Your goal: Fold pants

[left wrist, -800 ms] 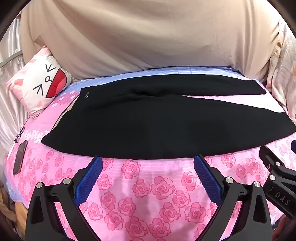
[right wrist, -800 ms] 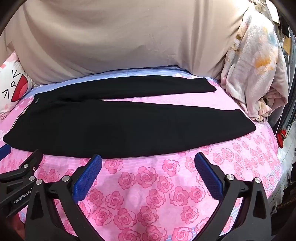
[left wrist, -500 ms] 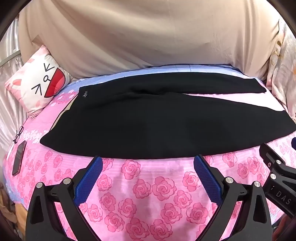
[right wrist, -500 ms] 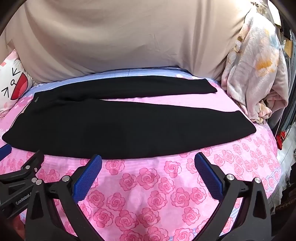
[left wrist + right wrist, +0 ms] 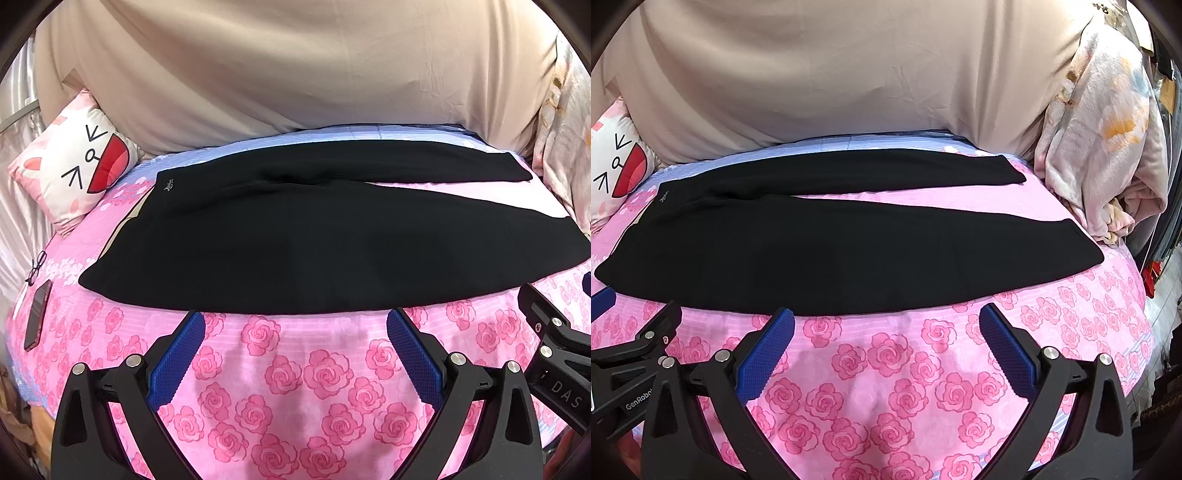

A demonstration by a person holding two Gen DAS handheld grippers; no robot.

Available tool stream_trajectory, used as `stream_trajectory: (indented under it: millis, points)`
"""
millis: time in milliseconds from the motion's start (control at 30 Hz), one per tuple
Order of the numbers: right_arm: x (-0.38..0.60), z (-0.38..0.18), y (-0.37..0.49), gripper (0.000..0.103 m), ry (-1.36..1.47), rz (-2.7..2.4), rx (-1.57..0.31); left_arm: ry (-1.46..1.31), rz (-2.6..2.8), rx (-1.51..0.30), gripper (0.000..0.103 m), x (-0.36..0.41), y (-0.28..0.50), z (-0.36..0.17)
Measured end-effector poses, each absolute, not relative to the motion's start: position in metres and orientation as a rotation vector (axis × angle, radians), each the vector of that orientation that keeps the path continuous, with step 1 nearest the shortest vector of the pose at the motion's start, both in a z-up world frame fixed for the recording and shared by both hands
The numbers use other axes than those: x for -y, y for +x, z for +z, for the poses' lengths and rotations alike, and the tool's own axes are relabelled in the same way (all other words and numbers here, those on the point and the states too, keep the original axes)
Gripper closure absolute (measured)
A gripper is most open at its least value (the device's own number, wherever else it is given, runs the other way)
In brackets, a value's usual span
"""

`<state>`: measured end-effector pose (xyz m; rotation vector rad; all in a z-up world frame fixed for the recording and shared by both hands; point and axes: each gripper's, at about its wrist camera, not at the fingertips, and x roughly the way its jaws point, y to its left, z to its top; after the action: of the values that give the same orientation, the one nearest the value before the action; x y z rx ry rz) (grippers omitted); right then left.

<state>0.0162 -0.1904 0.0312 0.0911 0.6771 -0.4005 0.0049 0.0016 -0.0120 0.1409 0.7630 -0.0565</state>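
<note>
At the bottom of the left wrist view, the left gripper (image 5: 295,354) was seen with its blue pads spread wide and nothing between them. In the right wrist view, the right gripper (image 5: 886,350) was likewise spread wide and empty.

Both were held low over the pink rose-patterned bedspread (image 5: 288,373), pointing downward and forward.

Just beyond the pad tips, across the middle of both frames, the black pants (image 5: 295,240) were laid flat and unfolded. Their long axis ran left to right across the frame, crosswise to both grippers. The waistband, with a small logo, was at the left; the two legs were spread apart toward the right, one near and one far.

The near edge of the near leg was the closest cloth to both tools. The waist end was judged nearer the left gripper, the leg cuffs nearer the right.

At far left a cartoon cushion (image 5: 74,173) was seen; at far right, a crumpled floral blanket (image 5: 1104,140).
</note>
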Motion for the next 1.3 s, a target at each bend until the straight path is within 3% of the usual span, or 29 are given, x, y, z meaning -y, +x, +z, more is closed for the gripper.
stream_trajectory:
  millis: [1300]
  points:
    - [0.194,0.021,0.017,0.005,0.11,-0.403,-0.689,0.169,-0.056,-0.785,0.006,0.009,0.012,-0.015]
